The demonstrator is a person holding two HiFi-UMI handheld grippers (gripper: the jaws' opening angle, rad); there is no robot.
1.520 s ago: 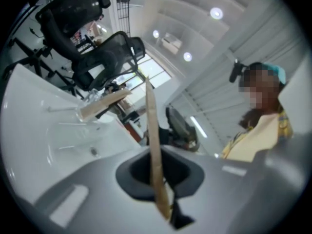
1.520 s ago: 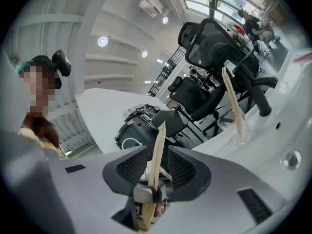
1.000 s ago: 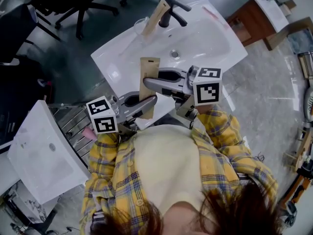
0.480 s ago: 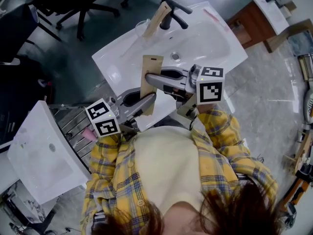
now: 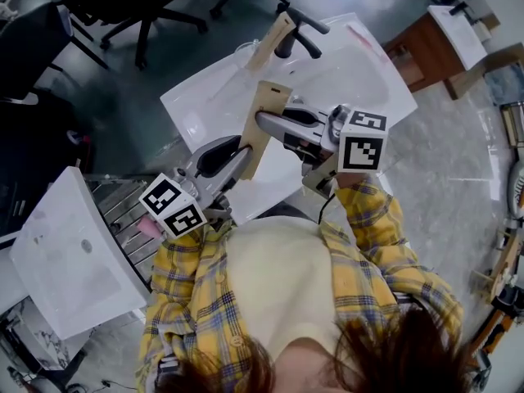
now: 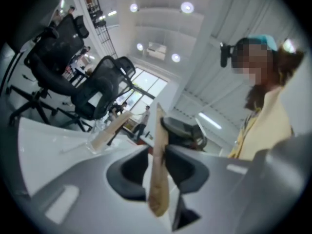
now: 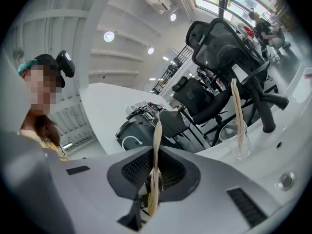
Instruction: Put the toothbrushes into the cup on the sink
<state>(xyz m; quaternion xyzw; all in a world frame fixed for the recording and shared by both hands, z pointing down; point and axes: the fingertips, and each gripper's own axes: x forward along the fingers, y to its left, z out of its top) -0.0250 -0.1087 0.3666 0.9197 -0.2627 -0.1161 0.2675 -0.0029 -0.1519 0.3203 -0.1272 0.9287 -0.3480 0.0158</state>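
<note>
The left gripper (image 5: 246, 155) is clamped on the lower part of a paper-wrapped toothbrush (image 5: 270, 98). The right gripper (image 5: 264, 121) pinches the same toothbrush higher up, coming in from the other side. Each gripper's own view shows the brown sleeve squeezed flat between closed jaws. The toothbrush is held over the near half of the sink (image 5: 196, 113). Its long axis is tilted, with the top end leaning away from the person.

The cup (image 5: 242, 54) is where that top end points, beyond both grippers and a little to the left. It sits near the sink's back edge, just beside the black faucet (image 5: 295, 31). The right gripper is nearer to it. From the left gripper the cup lies ahead and to the left, and from the right gripper ahead and to the right.

Another toothbrush (image 5: 274, 41) already stands in the cup, leaning toward the faucet and taking that side of the mouth. I'd say the side away from the faucet is the free one. The basin between grippers and cup is bare, so there is room to carry it across. With the cup close to the rim, a hard nudge could tip it off. One gripper probably has to let go before the toothbrush can go in end first.
</note>
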